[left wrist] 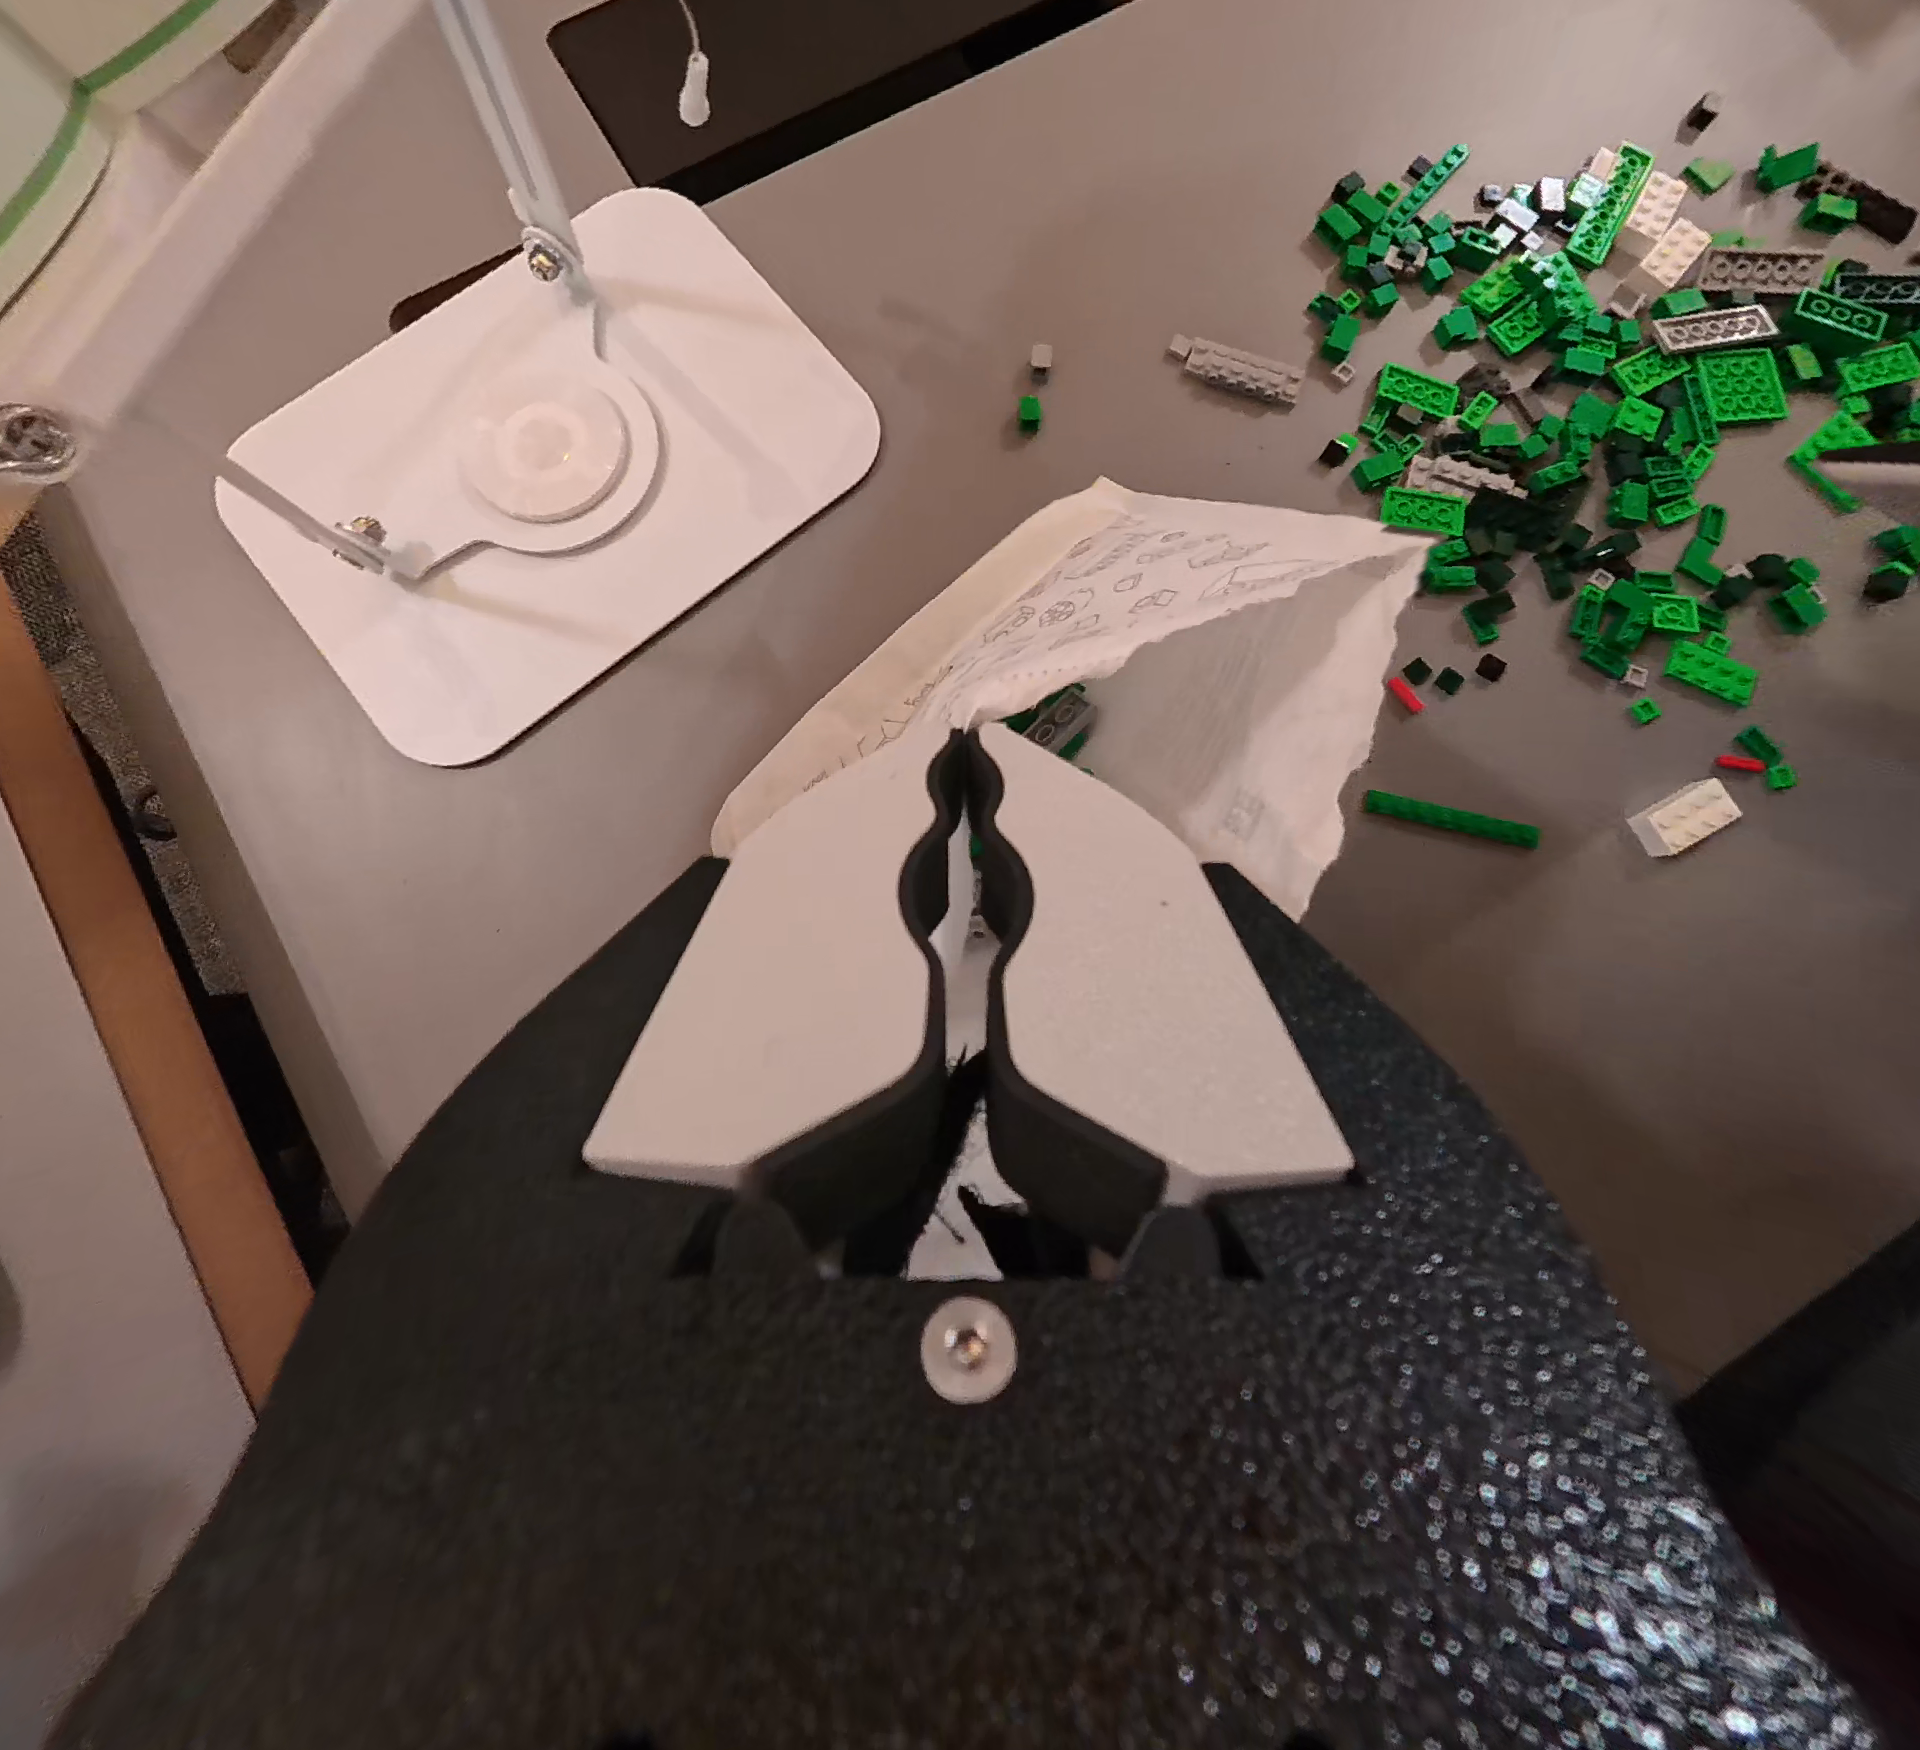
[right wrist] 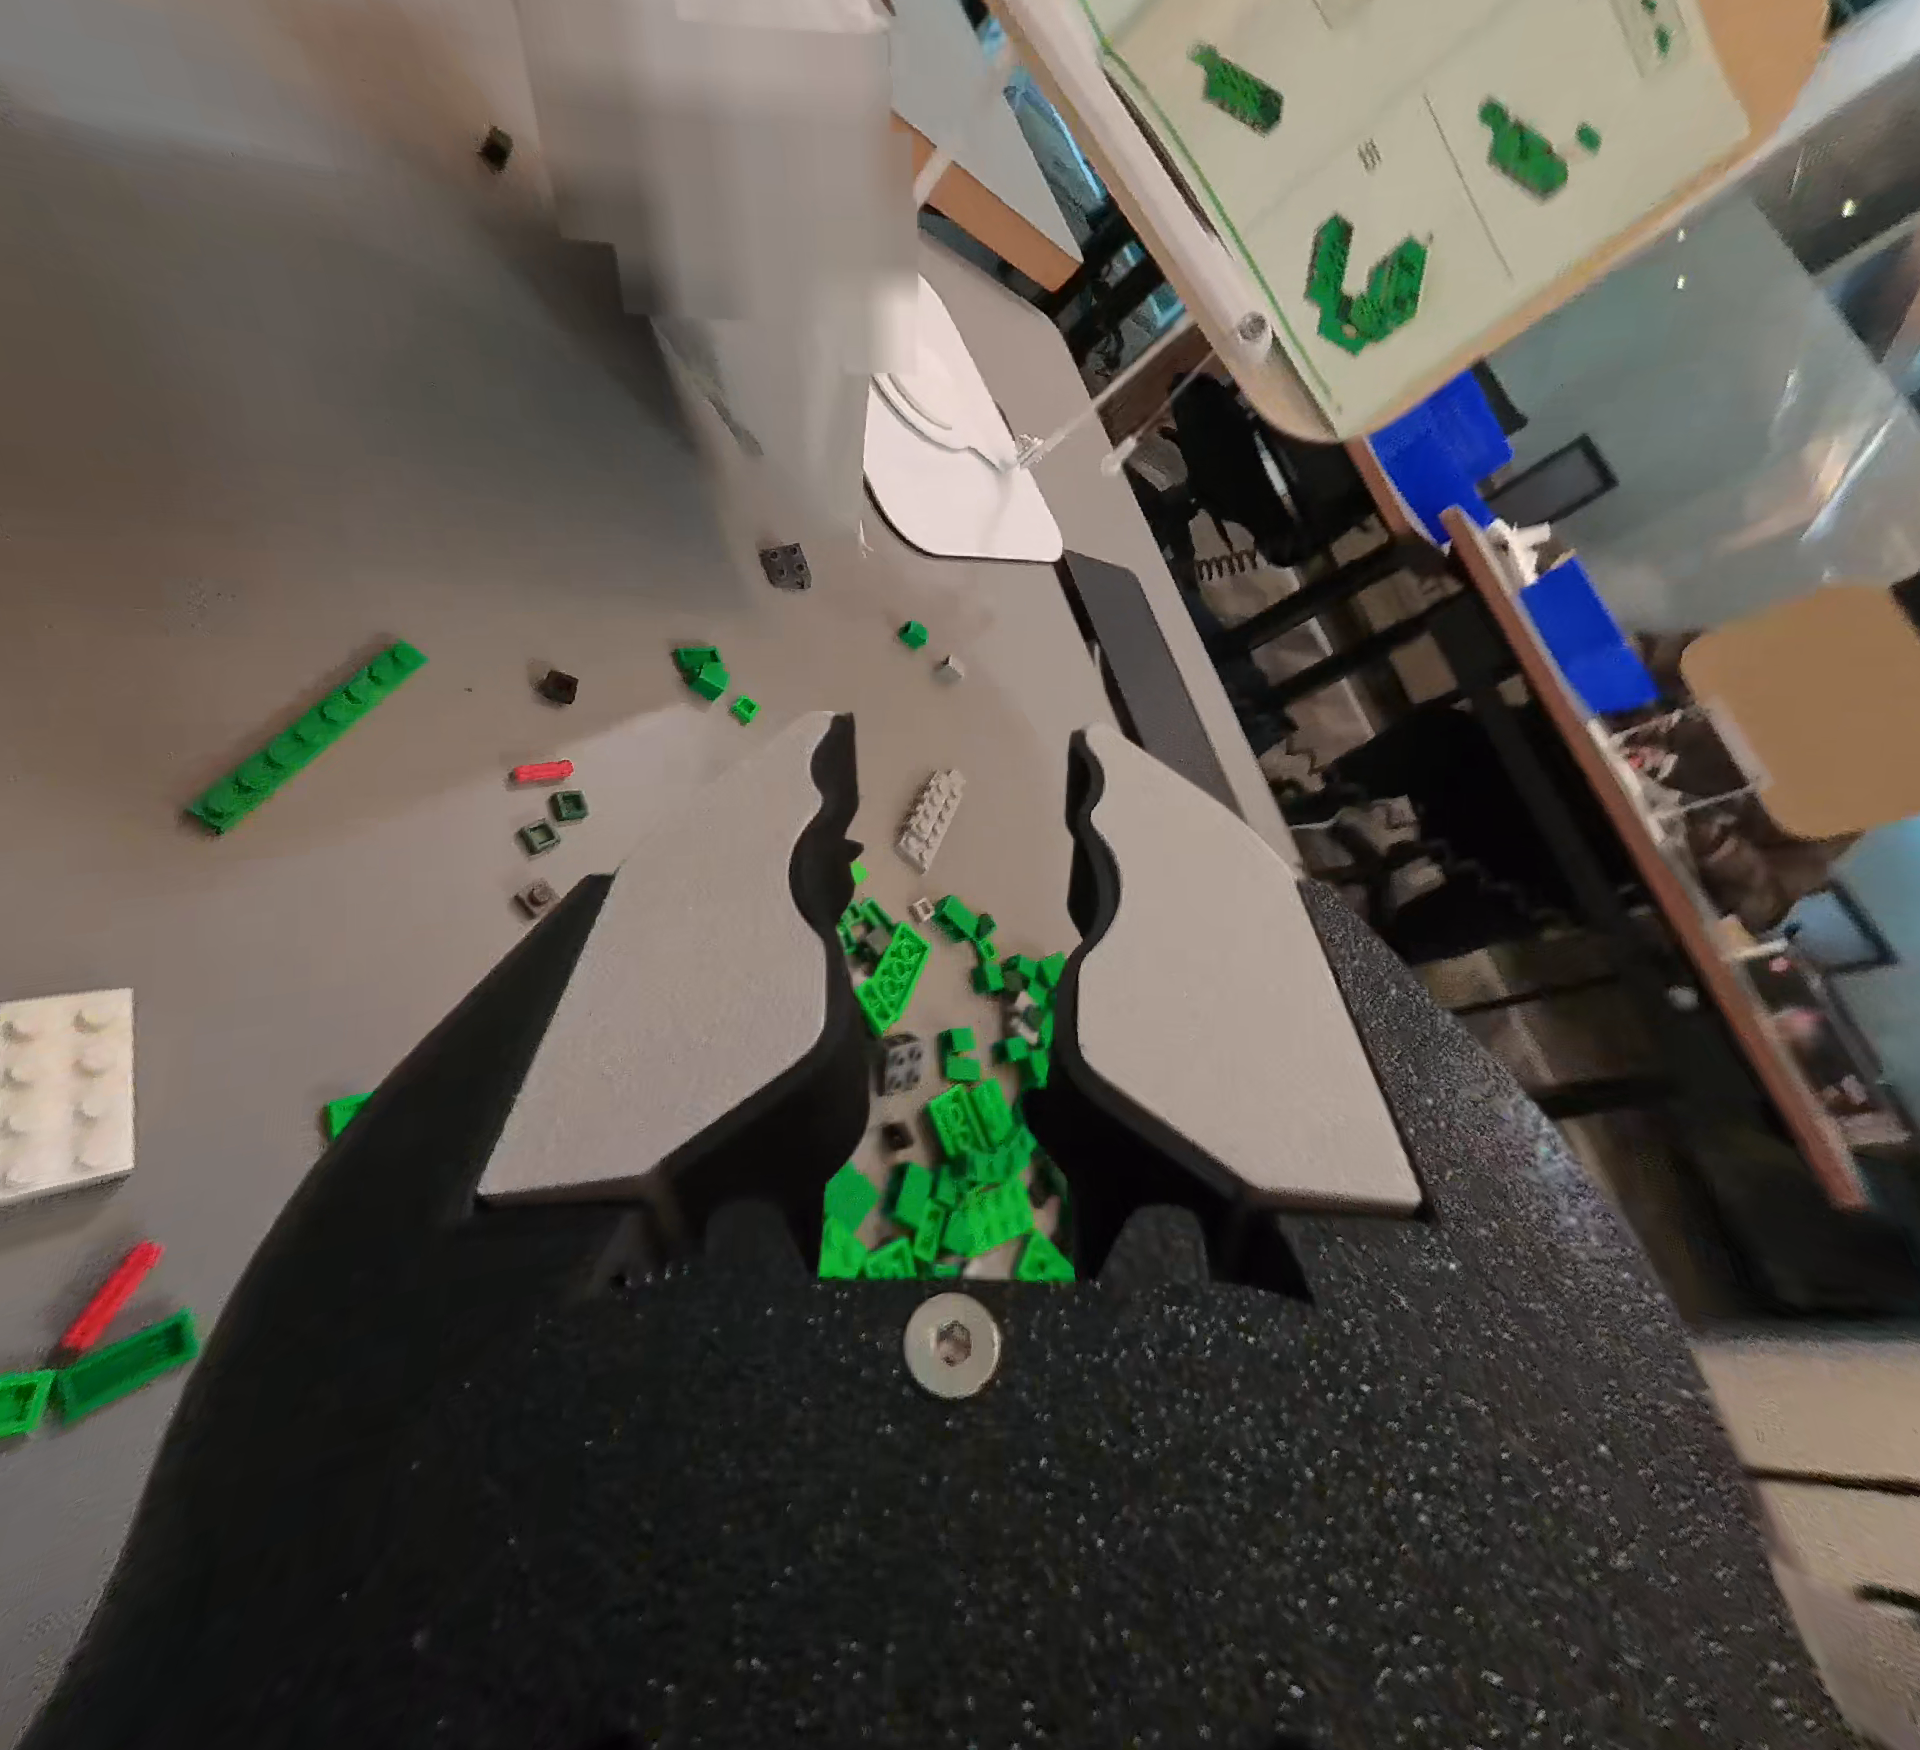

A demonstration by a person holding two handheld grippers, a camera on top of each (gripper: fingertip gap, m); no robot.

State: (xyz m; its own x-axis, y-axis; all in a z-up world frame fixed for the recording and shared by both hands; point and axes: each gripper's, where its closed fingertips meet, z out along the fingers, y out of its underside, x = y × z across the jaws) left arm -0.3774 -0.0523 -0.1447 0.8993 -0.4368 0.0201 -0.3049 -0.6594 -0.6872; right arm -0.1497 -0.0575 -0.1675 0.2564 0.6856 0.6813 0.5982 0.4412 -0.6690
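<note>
My left gripper (left wrist: 968, 744) is shut on a torn white paper bag (left wrist: 1226, 640) and holds it above the grey table (left wrist: 1039, 173). The bag's open mouth faces a pile of green, grey and white bricks (left wrist: 1621, 412) spread at the right. My right gripper (right wrist: 961, 744) is open and empty, hovering over a heap of small green bricks (right wrist: 956, 1129) seen between its fingers. A grey plate brick (right wrist: 932, 817) lies just beyond its tips. A long green plate (right wrist: 307, 734) and a white brick (right wrist: 62, 1092) lie to its left.
A white stand base (left wrist: 540, 474) with thin arms sits on the table's left part, also in the right wrist view (right wrist: 956, 474). An instruction sheet (right wrist: 1382, 69) hangs overhead. A dark cut-out (left wrist: 831, 17) is at the table's far side. Loose bricks (left wrist: 1449, 817) lie near the bag. There is about 25 centimeters between the tips of the two grippers. The long green plate (right wrist: 307, 734) sits 15 centimeters or so from the ends of my right fingers. The left camera catches it too, in the left wrist view (left wrist: 1469, 818).
</note>
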